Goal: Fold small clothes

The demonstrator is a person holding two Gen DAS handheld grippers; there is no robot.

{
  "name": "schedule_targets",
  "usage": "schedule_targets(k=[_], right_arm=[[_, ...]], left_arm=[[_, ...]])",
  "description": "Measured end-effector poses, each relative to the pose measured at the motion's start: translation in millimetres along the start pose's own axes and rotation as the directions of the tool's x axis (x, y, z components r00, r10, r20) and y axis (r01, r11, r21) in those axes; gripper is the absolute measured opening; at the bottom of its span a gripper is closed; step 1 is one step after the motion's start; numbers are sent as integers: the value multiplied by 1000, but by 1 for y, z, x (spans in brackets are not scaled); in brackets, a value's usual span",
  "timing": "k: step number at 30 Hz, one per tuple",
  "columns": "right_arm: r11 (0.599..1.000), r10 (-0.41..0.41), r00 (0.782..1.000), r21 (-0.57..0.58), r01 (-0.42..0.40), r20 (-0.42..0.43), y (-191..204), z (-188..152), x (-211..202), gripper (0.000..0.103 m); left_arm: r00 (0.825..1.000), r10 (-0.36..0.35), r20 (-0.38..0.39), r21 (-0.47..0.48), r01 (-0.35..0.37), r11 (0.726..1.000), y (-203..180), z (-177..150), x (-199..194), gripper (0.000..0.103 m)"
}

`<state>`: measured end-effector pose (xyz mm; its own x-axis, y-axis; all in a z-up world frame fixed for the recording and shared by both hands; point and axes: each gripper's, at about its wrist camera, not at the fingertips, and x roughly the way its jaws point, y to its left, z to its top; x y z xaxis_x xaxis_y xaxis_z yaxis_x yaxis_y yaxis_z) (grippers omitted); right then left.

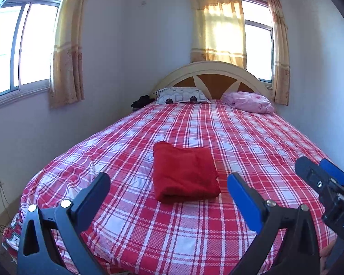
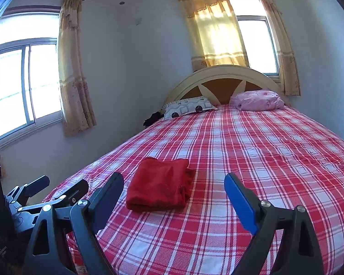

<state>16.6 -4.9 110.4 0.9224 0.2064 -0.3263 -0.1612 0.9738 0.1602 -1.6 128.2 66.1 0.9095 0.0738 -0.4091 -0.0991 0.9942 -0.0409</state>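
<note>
Lying folded on the plaid bedspread [image 1: 240, 137], the red garment [image 1: 185, 171] sits just beyond both empty, spread-wide claws [image 1: 168, 183] [image 2: 174, 183].

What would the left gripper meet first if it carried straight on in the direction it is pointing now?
Most likely the folded red garment: it lies on the plaid bedsheet directly ahead of the open left gripper, centred between its fingers. Depth is unclear, so it might skim over the garment.
</note>
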Motion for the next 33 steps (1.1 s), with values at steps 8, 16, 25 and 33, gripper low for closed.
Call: schedule_targets(k=[8, 16, 25, 33], right_arm=[[1000, 1, 1000, -9, -1, -10, 3, -3, 1, 90], [1000, 5, 1000, -3, -6, -18, 3, -4, 4, 90], [1000, 1, 1000, 6, -1, -6, 1, -5, 2, 90], [1000, -1, 1000, 9, 1, 3, 0, -4, -1, 90]], left_arm=[[994, 79, -70, -15, -81, 997, 2, -4, 12, 103], [995, 78, -64, -22, -79, 997, 4, -5, 11, 103], [995, 83, -58, -2, -83, 997, 1, -4, 11, 103], [995, 79, -56, 3, -79, 997, 1, -3, 11, 103]])
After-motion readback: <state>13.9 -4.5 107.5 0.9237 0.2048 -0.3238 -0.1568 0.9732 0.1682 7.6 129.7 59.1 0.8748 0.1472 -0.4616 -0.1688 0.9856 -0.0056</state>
